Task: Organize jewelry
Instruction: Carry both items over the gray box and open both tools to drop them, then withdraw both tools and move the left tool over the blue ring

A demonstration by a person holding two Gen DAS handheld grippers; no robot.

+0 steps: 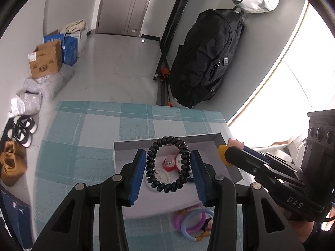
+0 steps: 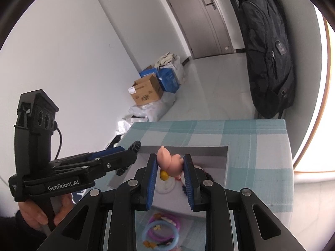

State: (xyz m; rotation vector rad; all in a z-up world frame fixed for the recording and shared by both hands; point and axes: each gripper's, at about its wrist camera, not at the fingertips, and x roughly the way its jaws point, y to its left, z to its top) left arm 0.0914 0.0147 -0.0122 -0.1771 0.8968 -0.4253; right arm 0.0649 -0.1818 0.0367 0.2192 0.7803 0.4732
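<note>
My left gripper [image 1: 168, 166] is shut on a black coiled hair tie [image 1: 150, 163] and holds it above the grey open box [image 1: 167, 141]. My right gripper [image 2: 170, 168] is shut on a pink pig charm [image 2: 169, 163] with a yellow piece [image 2: 164, 175], also above the box [image 2: 188, 150]. In the left wrist view the right gripper [image 1: 227, 152] reaches in from the right. In the box lie a red ring case [image 1: 168, 164] and a white round lid [image 1: 159, 177]. Pink and blue rings [image 1: 191, 221] lie on the cloth in front of the box.
The box stands on a teal checked cloth [image 1: 88, 146] that covers a small table. A black backpack [image 1: 207, 56] hangs on the wall behind. Cardboard boxes [image 1: 46, 59], bags and shoes [image 1: 21, 131] sit on the floor at the left.
</note>
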